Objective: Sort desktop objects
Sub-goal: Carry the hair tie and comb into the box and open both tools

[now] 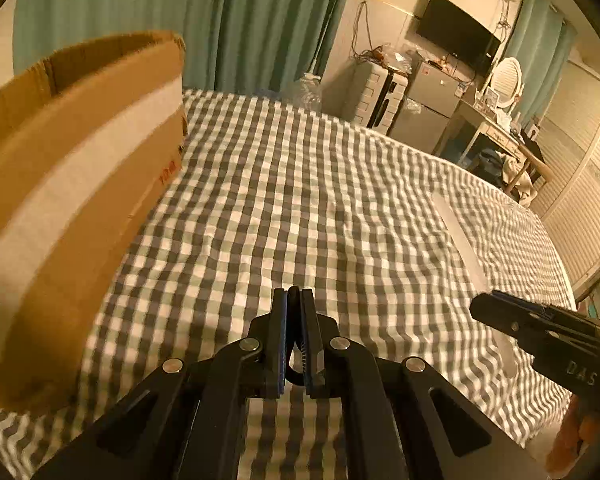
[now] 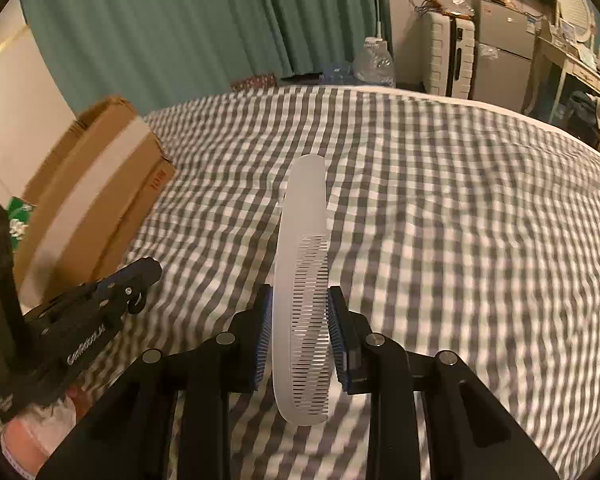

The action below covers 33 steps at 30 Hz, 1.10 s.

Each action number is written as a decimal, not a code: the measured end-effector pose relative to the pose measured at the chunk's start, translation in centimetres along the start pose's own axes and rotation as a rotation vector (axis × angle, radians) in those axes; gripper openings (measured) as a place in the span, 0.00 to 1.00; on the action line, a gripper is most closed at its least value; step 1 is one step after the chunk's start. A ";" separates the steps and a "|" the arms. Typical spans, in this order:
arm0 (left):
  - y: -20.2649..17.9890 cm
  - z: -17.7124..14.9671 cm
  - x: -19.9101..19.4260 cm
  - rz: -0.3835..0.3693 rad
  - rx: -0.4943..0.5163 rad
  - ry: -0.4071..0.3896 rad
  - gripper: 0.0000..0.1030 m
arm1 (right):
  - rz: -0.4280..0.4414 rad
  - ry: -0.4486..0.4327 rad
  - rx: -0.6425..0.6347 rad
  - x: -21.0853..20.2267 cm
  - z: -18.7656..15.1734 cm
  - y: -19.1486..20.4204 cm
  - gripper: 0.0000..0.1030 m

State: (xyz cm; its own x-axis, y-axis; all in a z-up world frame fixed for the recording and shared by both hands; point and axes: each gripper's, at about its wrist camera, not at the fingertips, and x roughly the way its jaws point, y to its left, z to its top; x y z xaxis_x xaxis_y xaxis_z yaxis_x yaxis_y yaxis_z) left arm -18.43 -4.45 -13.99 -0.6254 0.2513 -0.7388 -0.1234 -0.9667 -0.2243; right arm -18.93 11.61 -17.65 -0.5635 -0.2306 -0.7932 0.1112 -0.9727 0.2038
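Observation:
My left gripper (image 1: 294, 292) is shut on a small black loop (image 1: 296, 374) that sticks out above and below the blue pads. It hovers over the checked bedsheet (image 1: 300, 200), just right of an open cardboard box (image 1: 80, 184). In the right wrist view the left gripper (image 2: 148, 270) shows at the lower left, with the loop (image 2: 138, 302) hanging from its tip near the box (image 2: 96, 196). My right gripper (image 2: 298, 296) is shut on a long white comb (image 2: 304, 280), pads pressing both sides, held above the sheet. In the left wrist view the right gripper (image 1: 484, 306) and the comb (image 1: 460, 232) show at the right.
A green packet (image 2: 18, 220) sits by the box's near end. Past the bed's far edge stand teal curtains (image 2: 180, 32), a water bottle (image 2: 374, 62), a pale suitcase (image 2: 448, 52), a small fridge (image 2: 500, 52) and a cluttered desk (image 2: 580, 68). A hand (image 2: 24, 436) holds the left gripper.

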 end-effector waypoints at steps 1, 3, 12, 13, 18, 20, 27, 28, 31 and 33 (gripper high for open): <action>0.3 0.0 -1.1 -0.007 -0.002 -0.007 0.06 | 0.003 -0.002 0.006 -0.6 -0.1 0.2 0.25; 0.5 1.3 -2.6 -0.030 -0.007 -0.018 0.06 | 0.002 -0.024 0.009 -2.3 -0.3 0.4 0.25; 2.3 8.7 -11.3 -0.007 0.017 -0.071 0.06 | 0.128 -0.125 0.019 -10.5 3.3 5.3 0.26; 2.7 9.7 -12.3 -0.007 0.021 -0.076 0.06 | 0.148 -0.145 -0.005 -11.7 4.4 6.8 0.25; 5.5 13.0 -15.4 0.002 0.028 -0.111 0.06 | 0.204 -0.197 -0.113 -14.0 8.4 14.0 0.25; 7.5 14.1 -16.2 0.040 0.047 -0.118 0.06 | 0.228 -0.202 -0.147 -13.9 10.1 17.0 0.25; 16.2 15.8 -16.7 0.160 0.037 -0.116 0.06 | 0.310 -0.142 -0.190 -9.2 12.7 23.4 0.25; 17.3 15.8 -16.3 0.171 0.032 -0.107 0.06 | 0.318 -0.127 -0.190 -8.0 12.9 24.1 0.25; 20.3 15.1 -14.3 0.199 0.011 -0.079 0.06 | 0.333 -0.067 -0.183 -4.0 12.9 25.7 0.25; 21.3 14.7 -13.0 0.205 0.003 -0.059 0.06 | 0.335 -0.033 -0.188 -1.4 12.9 26.6 0.26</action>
State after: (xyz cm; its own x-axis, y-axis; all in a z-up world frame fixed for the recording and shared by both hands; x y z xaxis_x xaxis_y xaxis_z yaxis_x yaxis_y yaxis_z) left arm -24.19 -29.03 0.18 -0.6817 0.0464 -0.7302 0.0085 -0.9974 -0.0713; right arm -25.81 -13.57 -3.74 -0.4966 -0.5384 -0.6808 0.4398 -0.8323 0.3374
